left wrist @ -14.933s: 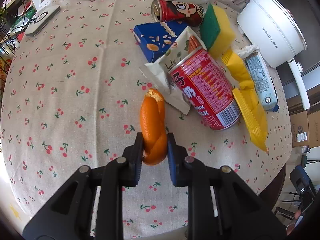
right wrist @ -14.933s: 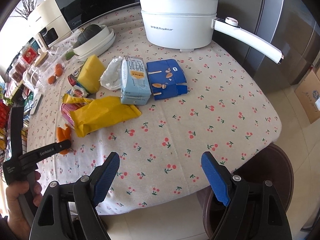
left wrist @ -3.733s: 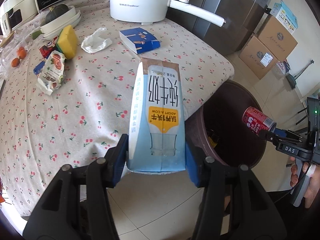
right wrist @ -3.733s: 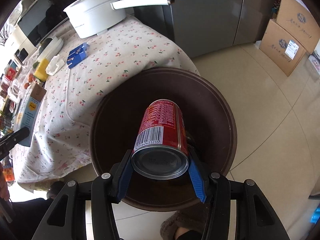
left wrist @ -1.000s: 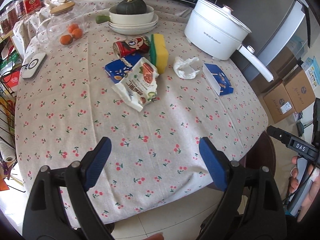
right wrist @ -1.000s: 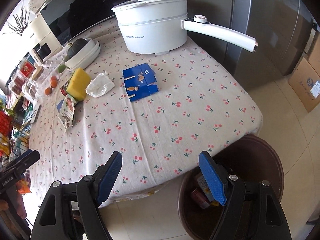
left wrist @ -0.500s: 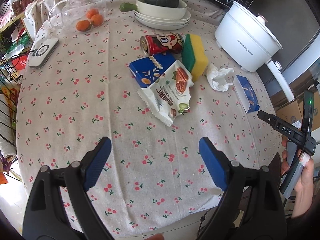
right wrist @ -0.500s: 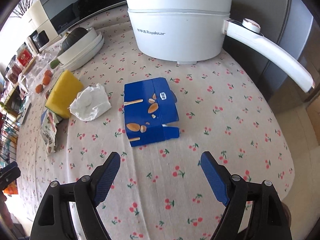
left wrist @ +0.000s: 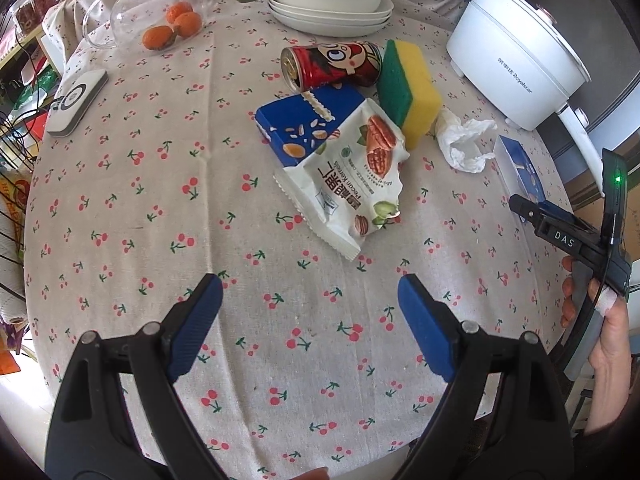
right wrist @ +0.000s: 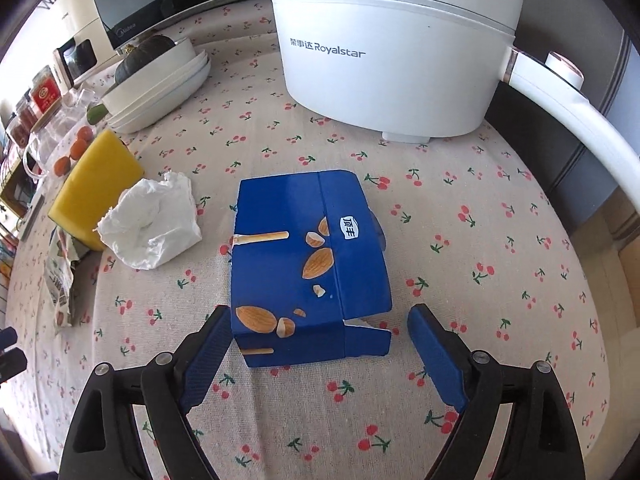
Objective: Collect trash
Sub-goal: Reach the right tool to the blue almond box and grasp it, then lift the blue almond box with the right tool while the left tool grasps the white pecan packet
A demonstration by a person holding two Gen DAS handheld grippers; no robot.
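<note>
Trash lies on the cherry-print tablecloth (left wrist: pixel 168 208). A white pecan snack bag (left wrist: pixel 352 184) rests partly on a blue snack packet (left wrist: pixel 300 128). Behind them lies a red can (left wrist: pixel 332 66) on its side. My left gripper (left wrist: pixel 308 300) hovers open and empty just short of the bag. A crumpled tissue (right wrist: pixel 152 224) lies left of a flattened blue almond box (right wrist: pixel 304 248). My right gripper (right wrist: pixel 320 320) straddles the box's near end, and its jaws are opening. The left pad is close to the box's corner and the right pad stands apart from it.
A white electric pot (right wrist: pixel 400 52) with a long handle stands behind the box. A yellow-green sponge (left wrist: pixel 408 88) sits by the can. Stacked plates (left wrist: pixel 332 16) holding a pumpkin, a glass jar (left wrist: pixel 132 12) with oranges and a white device (left wrist: pixel 76 100) line the far side.
Both grippers have sunk closer to the table. The right one has moved forward until the blue box's near end lies between its fingers. The left one has drawn nearer the snack bag.
</note>
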